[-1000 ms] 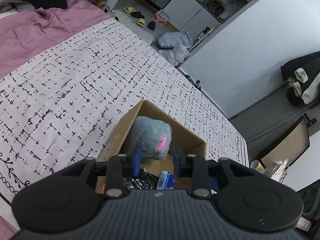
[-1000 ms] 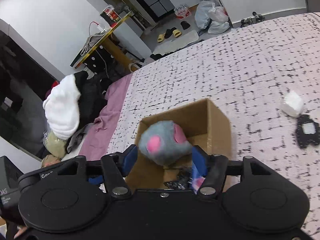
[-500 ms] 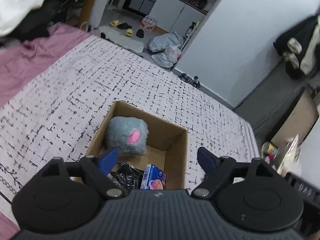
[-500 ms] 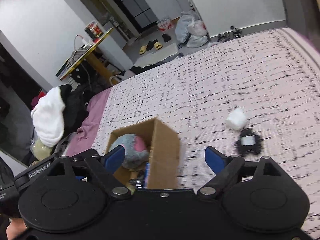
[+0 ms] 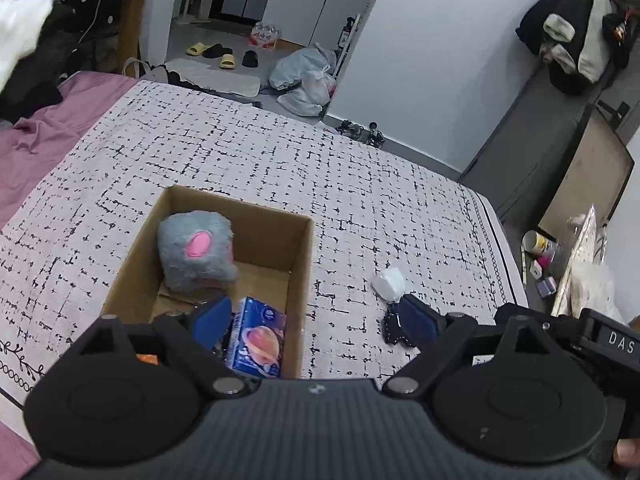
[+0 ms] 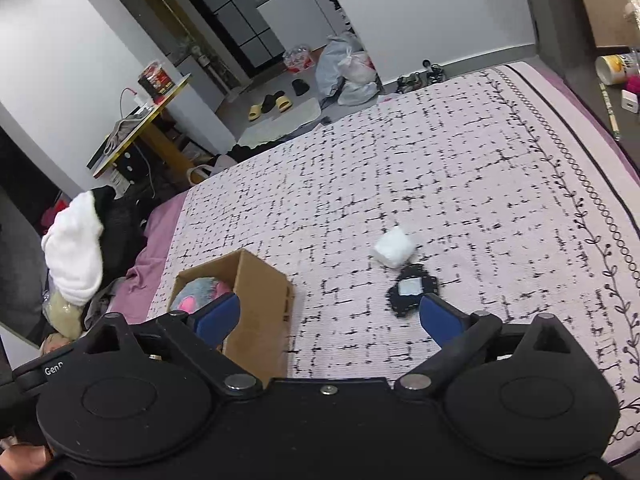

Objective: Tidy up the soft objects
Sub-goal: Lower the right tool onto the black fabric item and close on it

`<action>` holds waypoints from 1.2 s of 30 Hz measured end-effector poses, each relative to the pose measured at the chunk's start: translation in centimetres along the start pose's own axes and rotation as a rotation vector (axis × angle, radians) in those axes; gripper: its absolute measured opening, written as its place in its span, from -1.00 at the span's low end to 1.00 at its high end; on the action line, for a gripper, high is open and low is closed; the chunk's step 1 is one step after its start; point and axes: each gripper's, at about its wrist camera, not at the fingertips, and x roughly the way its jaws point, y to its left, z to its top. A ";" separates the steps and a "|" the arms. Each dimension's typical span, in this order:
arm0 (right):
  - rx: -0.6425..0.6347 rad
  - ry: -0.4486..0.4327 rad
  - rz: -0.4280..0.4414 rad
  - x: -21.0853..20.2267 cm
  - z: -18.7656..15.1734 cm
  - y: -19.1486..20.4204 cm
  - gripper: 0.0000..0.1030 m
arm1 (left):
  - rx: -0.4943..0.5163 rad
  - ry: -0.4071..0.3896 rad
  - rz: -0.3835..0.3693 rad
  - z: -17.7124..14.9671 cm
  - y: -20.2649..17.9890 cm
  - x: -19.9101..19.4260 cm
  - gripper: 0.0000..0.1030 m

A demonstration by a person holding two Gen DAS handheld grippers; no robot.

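Plush, grey and shaggy with a pink oval patch, is seen lying inside the box, against its far left wall. From the right wrist view only part of the plush is seen over the box rim, two pink patches showing. Nearer in the box a blue carton printed with a pink planet is stood upright against the right wall, and something dark and crinkled lies beside it, too hidden to be made out.

Right of the box, on the black-flecked white bedspread, a small white cube-like soft piece is laid, and just nearer than it a black frilled pad with a pale square centre; the two are almost touching. Both lie well apart from the box.

The left gripper is held released above the near end of the box, its jaws having just been opening; nothing is between them, one blue pad being over the box interior and the other outside its right wall, over the black pad. The right gripper is likewise released, its jaws having just been opening wide with nothing gripped; one pad is seen in front of the box, the other beside the black pad.
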 end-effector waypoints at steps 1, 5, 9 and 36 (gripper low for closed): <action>0.004 -0.001 -0.004 0.0 0.0 -0.3 0.89 | 0.007 0.001 0.002 0.0 -0.3 0.1 0.74; 0.017 0.000 -0.014 0.0 -0.3 -1.6 0.89 | 0.019 0.015 0.011 0.0 -1.2 0.6 0.74; 0.018 0.004 -0.022 0.2 -0.8 -2.6 0.89 | 0.026 0.035 0.018 -0.1 -2.3 1.3 0.74; -0.021 0.033 -0.008 8.1 -0.8 -8.1 0.62 | 0.087 0.097 0.055 0.3 -9.1 10.1 0.74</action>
